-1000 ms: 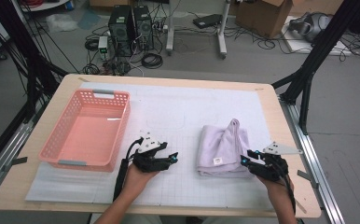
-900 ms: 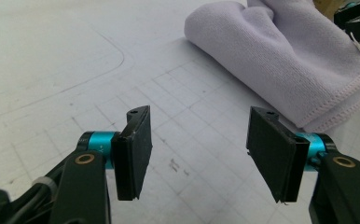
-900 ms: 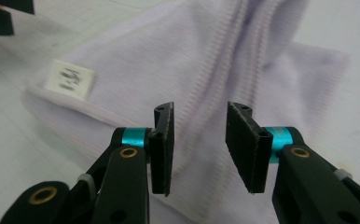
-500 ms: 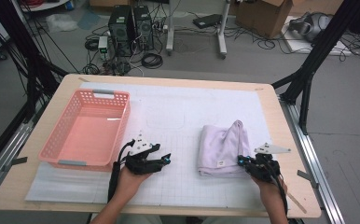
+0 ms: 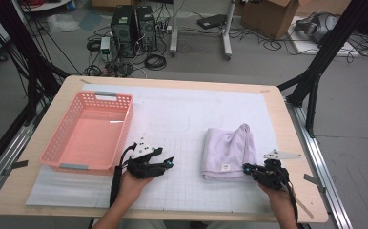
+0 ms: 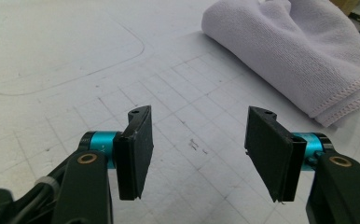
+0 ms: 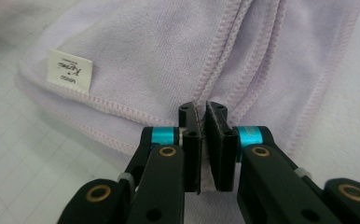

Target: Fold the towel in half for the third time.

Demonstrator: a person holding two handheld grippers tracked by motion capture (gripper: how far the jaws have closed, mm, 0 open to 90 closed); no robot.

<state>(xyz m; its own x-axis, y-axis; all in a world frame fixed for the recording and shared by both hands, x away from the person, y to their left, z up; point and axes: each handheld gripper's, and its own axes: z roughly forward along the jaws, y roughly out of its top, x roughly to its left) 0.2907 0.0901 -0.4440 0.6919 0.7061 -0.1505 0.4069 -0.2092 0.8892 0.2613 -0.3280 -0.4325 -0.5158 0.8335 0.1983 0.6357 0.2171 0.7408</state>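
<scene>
Left black two-jaw gripper [image 6: 197,154] held low, jaws spread wide apart, right black two-jaw gripper [image 7: 202,140] jaws pressed nearly together, both forearms extended forward.

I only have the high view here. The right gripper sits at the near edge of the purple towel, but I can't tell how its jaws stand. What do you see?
Observer: In the right gripper view, the right gripper has its jaws almost together at the stitched edge of the towel. Whether cloth is pinched between them, I cannot tell.
Operator: And the left gripper?
Observer: The left gripper is wide open over the bare gridded mat, holding nothing.
Operator: Is it aimed at the basket beside it?
Observer: No. Its view looks toward the towel, which lies ahead and to the right of its jaws, apart from them.
Operator: Any mark to tell the towel's edges apart?
Observer: A small white label sits near the hemmed edge, left of the right gripper's jaws.
</scene>
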